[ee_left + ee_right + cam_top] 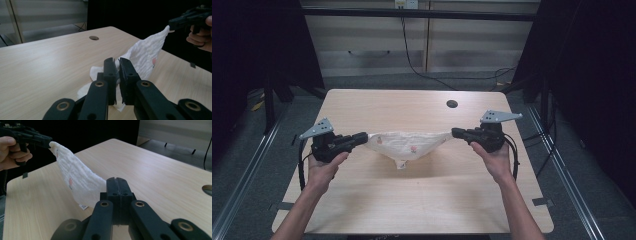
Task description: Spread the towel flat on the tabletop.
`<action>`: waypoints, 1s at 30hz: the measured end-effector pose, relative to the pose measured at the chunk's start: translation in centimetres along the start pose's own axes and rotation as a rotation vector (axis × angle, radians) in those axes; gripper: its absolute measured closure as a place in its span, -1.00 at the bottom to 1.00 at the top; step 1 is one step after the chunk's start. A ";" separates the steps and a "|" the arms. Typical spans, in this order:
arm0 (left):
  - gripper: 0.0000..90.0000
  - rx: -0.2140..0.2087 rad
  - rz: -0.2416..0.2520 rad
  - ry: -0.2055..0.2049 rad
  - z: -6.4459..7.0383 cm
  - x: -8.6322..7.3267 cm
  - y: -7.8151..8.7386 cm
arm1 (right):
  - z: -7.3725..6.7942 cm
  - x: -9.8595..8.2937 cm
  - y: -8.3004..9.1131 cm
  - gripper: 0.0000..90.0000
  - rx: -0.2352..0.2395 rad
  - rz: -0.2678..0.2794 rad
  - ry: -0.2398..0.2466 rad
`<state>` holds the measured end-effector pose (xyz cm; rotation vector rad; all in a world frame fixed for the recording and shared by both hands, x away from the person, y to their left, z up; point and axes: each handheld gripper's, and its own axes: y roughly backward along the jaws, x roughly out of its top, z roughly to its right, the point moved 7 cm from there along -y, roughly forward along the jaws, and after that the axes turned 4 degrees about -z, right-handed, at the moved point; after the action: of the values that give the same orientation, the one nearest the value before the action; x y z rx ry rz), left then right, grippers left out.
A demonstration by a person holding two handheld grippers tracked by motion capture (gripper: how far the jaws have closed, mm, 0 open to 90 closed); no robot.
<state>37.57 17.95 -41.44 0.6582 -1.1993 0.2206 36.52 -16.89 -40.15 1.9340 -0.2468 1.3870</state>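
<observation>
A white textured cloth point(408, 144) with small pink marks hangs stretched between the two grippers above the wooden table point(412, 200). My left gripper point(363, 137) is shut on the cloth's left corner, and my right gripper point(456, 133) is shut on its right corner. The cloth sags in the middle, and a small label hangs from its lowest point. In the left gripper view the cloth point(146, 53) runs from my jaws up to the far right gripper point(172, 25). In the right gripper view the cloth point(77, 178) stretches from my jaws to the left gripper point(47, 143).
A round cable hole point(452, 104) sits in the table near its far right side. Grey cabinets point(422, 45) and a dangling black cable point(409, 55) stand beyond the table. Metal rails point(242, 170) run along the floor on both sides.
</observation>
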 end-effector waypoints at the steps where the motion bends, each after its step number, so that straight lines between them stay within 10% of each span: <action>1: 0.88 0.001 0.012 -0.007 0.1 0.7 0.1 | 0.0 0.8 0.5 1.00 -0.003 0.017 0.003; 19: 0.88 -0.030 0.104 -0.134 4.2 7.7 2.4 | -1.0 6.0 5.6 1.00 -0.058 0.110 0.069; 30: 0.88 -0.058 0.110 -0.210 8.4 8.1 5.2 | -5.6 7.5 10.5 1.00 -0.069 0.198 0.160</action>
<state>31.41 15.77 -30.52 0.5749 -1.4404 0.2118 29.70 -18.85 -28.00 1.7690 -0.4132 1.6313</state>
